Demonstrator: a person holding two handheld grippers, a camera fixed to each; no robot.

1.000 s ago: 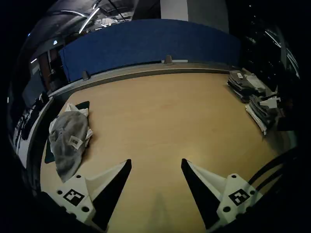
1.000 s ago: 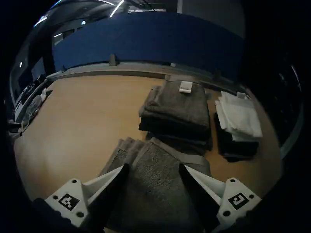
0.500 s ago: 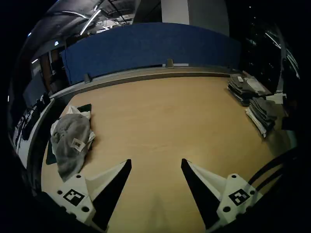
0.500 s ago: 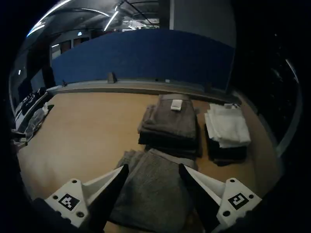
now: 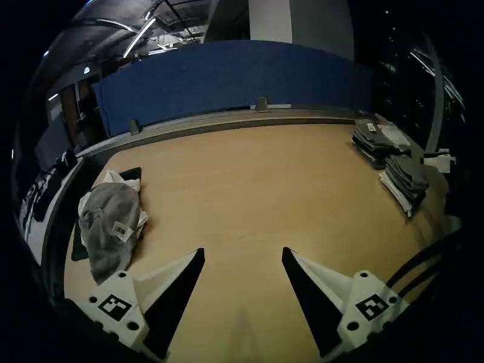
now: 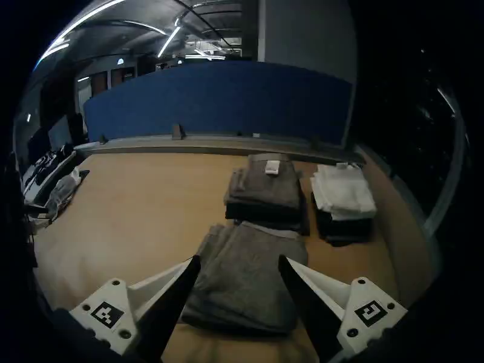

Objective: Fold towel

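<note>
The left gripper view sits low over the near side of the wooden table (image 5: 254, 181), well back from the blue partition (image 5: 236, 75). It faces the partition across the tabletop, with the folded stacks (image 5: 393, 163) small at its right, near the partition's right end. The right gripper view faces the same partition (image 6: 218, 103) from nearer that end, tilted down close over a folded grey towel (image 6: 248, 278) just before those stacks (image 6: 266, 190); both views share table, partition and stacks.
</note>
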